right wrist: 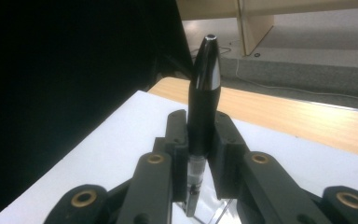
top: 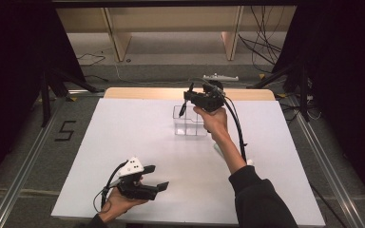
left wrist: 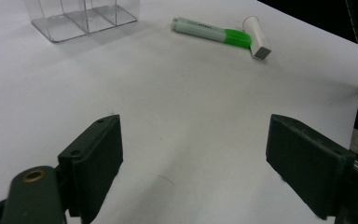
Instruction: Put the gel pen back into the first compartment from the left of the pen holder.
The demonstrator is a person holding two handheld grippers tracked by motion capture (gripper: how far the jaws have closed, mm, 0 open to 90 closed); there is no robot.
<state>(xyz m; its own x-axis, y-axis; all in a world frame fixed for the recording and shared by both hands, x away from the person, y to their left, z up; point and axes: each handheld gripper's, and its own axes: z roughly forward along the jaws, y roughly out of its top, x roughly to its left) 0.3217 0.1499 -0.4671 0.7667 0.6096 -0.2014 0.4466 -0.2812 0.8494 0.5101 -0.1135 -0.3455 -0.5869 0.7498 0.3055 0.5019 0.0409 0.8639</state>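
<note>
**Right gripper carries a pen to the organizer**

Right gripper (top: pixel 186 102) is clenched on a black pen (right wrist: pixel 204 100), its jaws pressing the barrel from both sides in the right gripper view. The pen stands upright between them, with its tapered dark end above the jaws and a clear section with the tip poking out below. From the high view this gripper hangs directly over the clear organizer (top: pixel 189 124), a small box of open compartments standing on the white desk (top: pixel 123 142), and the pen's lower end is just above the box's rim or at it; I cannot tell whether it has entered a compartment.

Left gripper (top: pixel 156 178) rests low on the desk's near side, well apart from the box, with its jaws spread wide and nothing between them. Ahead of it in the left gripper view lie a green marker (left wrist: pixel 212 31) and, touching the marker's far end, a white capped stick (left wrist: pixel 257 37); the organizer (left wrist: pixel 86 18) stands beyond and to their left.

The step in hand looks like dropping the pen into the organizer. The next move calls for centring the pen's tip over one compartment, keeping the barrel upright so it clears the thin dividers, lowering it inside, and only then releasing. The marker and stick appear to be waiting their turn.
</note>
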